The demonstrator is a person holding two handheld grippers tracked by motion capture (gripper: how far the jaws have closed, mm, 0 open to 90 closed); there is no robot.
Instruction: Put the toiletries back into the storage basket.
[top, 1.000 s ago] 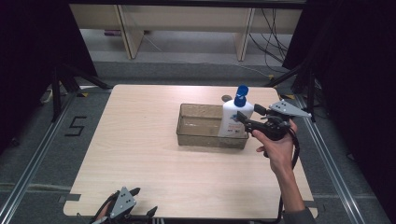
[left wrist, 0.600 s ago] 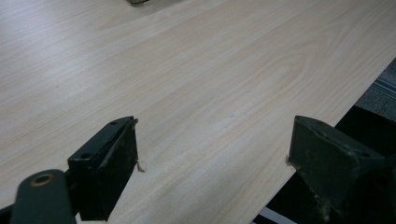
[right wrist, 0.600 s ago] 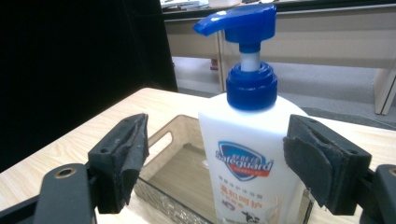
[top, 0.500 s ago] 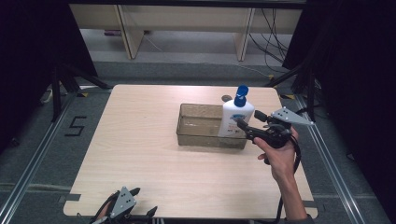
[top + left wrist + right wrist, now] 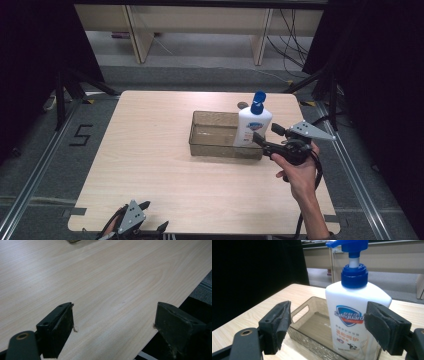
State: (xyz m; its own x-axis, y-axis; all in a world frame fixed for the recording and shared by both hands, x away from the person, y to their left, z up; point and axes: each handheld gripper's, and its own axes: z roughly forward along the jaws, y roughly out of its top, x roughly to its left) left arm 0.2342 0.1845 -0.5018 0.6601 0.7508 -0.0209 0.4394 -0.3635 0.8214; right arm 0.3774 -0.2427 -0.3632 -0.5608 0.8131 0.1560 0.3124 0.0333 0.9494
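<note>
Both jaws spread wide | right hand-held gripper [image 5: 265, 136] empty, just beside soap bottle [image 5: 253, 126] | bottle upright in tray [image 5: 212, 145]

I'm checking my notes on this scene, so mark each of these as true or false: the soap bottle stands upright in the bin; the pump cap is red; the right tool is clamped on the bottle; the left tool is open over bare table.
1. The soap bottle stands upright in the bin. True.
2. Its pump cap is red. False: it is blue.
3. The right tool is clamped on the bottle. False: its jaws stand open, clear of the bottle.
4. The left tool is open over bare table. True.
</note>
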